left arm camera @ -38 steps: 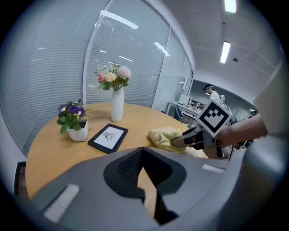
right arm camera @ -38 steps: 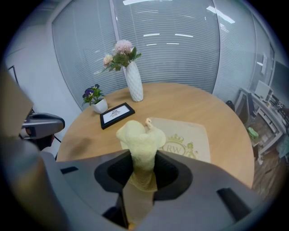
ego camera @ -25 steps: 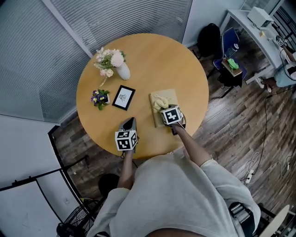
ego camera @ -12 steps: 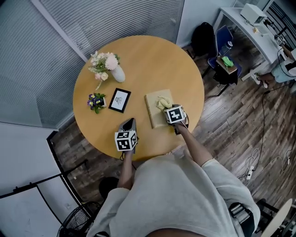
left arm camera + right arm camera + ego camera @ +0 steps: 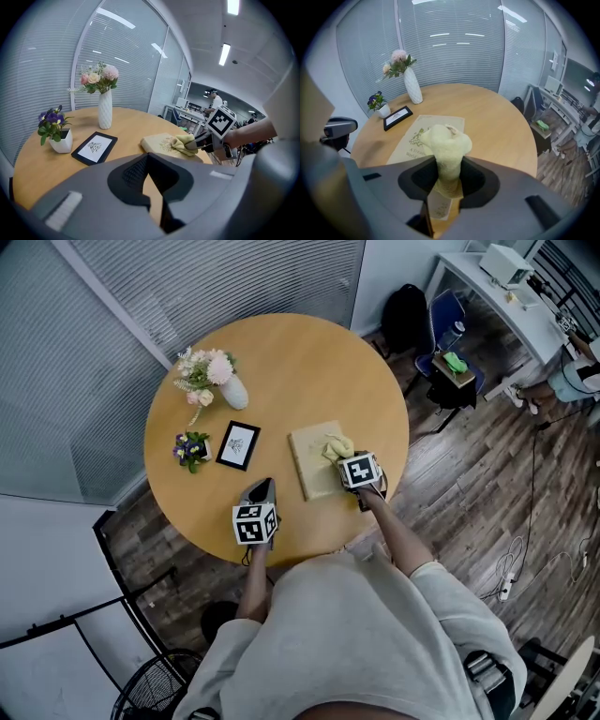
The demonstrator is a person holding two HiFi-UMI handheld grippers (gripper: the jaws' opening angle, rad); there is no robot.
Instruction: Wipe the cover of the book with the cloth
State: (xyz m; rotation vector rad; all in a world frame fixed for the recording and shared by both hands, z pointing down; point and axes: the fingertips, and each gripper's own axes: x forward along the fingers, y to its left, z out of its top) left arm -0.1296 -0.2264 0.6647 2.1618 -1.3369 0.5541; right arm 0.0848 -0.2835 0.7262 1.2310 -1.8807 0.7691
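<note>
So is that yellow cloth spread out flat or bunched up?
Bunched up: the cloth is a crumpled wad pinched between the right tongs, held over the book, not laid flat on its cover.

A white vase (image 5: 235,393) of flowers is standing near the tabletop's (image 5: 309,362) far left edge; a purple-flowered pot (image 5: 190,447) and a black-framed picture (image 5: 238,444) are sitting just beside it.

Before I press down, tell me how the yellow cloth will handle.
Probably soft and floppy: the cloth bunches and bulges past the right hand-held gripper. Likely light, since one pinch carries it all.
</note>
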